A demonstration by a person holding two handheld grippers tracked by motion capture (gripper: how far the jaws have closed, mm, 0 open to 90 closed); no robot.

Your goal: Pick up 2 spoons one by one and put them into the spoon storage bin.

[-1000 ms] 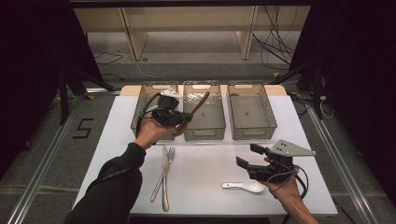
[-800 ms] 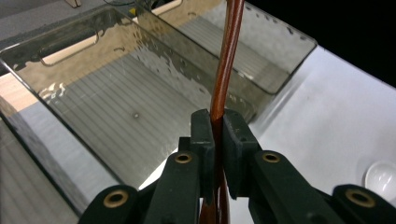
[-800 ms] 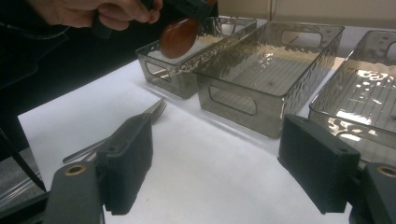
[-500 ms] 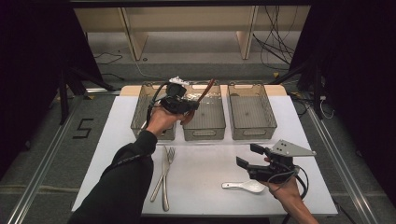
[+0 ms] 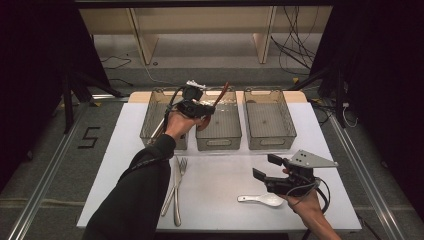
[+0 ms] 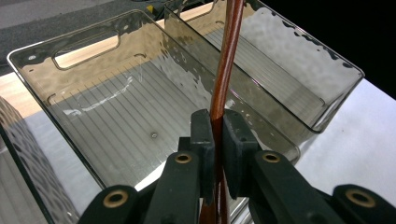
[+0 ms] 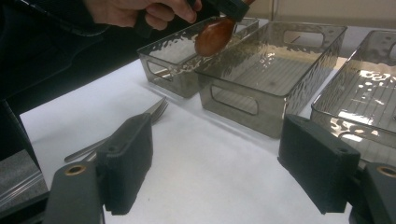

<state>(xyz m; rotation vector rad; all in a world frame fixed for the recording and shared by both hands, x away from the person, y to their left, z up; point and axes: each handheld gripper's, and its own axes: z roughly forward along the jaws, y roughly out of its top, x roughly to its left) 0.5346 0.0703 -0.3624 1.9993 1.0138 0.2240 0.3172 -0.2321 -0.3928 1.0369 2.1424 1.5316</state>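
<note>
Left gripper (image 5: 210,111) is clamping a brown wooden spoon (image 5: 220,96) by the handle, fingers (image 6: 203,135) closed tight on either side of the shaft. The spoon is sitting tilted above the middle bin (image 5: 218,131), handle end pointing up toward the far edge of the bench (image 5: 220,200), bowl end (image 7: 214,36) hanging low over the bin's near-left rim. It is not touching the bin floor as far as the right gripper view shows.

Three clear ribbed bins are lining the far edge: left bin (image 5: 150,125), middle bin, right bin (image 5: 270,122). The left hand (image 5: 177,125) is reaching across the left bin.

Right gripper (image 5: 264,168) is hovering over the near-right part of the bench, fingers (image 7: 126,158) standing wide apart, gripping nothing. A white ceramic spoon (image 5: 261,200) is lying flat on the bench just beside and under it, near the near edge.

A fork (image 5: 176,187) and a knife (image 5: 177,192) are lying side by side toward the near-left, well apart from the bins.
</note>
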